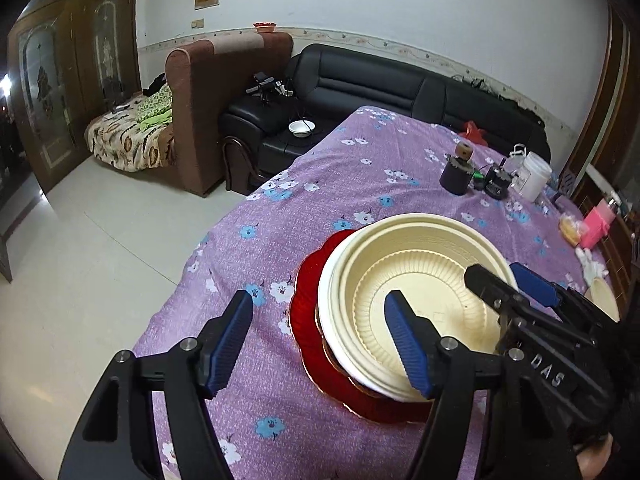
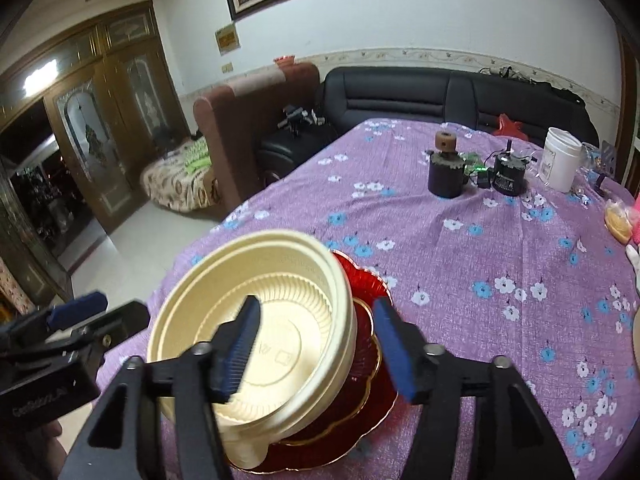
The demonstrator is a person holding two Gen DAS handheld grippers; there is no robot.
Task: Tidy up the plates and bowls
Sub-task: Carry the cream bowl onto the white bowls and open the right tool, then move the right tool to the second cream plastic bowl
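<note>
A stack of nested cream plastic bowls [image 1: 424,264] [image 2: 280,280] sits on red scalloped plates [image 1: 308,320] [image 2: 364,284] with gold rims, on a purple flowered tablecloth [image 1: 320,184]. My left gripper [image 1: 320,344] is open astride the stack's left rim, one blue pad inside the top bowl and one outside. My right gripper [image 2: 316,346] is open astride the right rim, its left pad inside the bowl and its right pad over the red plates. Neither pair of pads presses on the rim. Each gripper shows in the other's view: the right gripper [image 1: 512,292], the left gripper [image 2: 80,312].
At the table's far side stand a dark jar [image 2: 444,176], a black motor-like part [image 2: 508,176] and a white tub [image 2: 560,164]. Another cream bowl [image 1: 604,296] lies at the right edge. A black sofa [image 1: 380,80] holds a white bowl [image 1: 302,128]. The table edge drops to tiled floor on the left.
</note>
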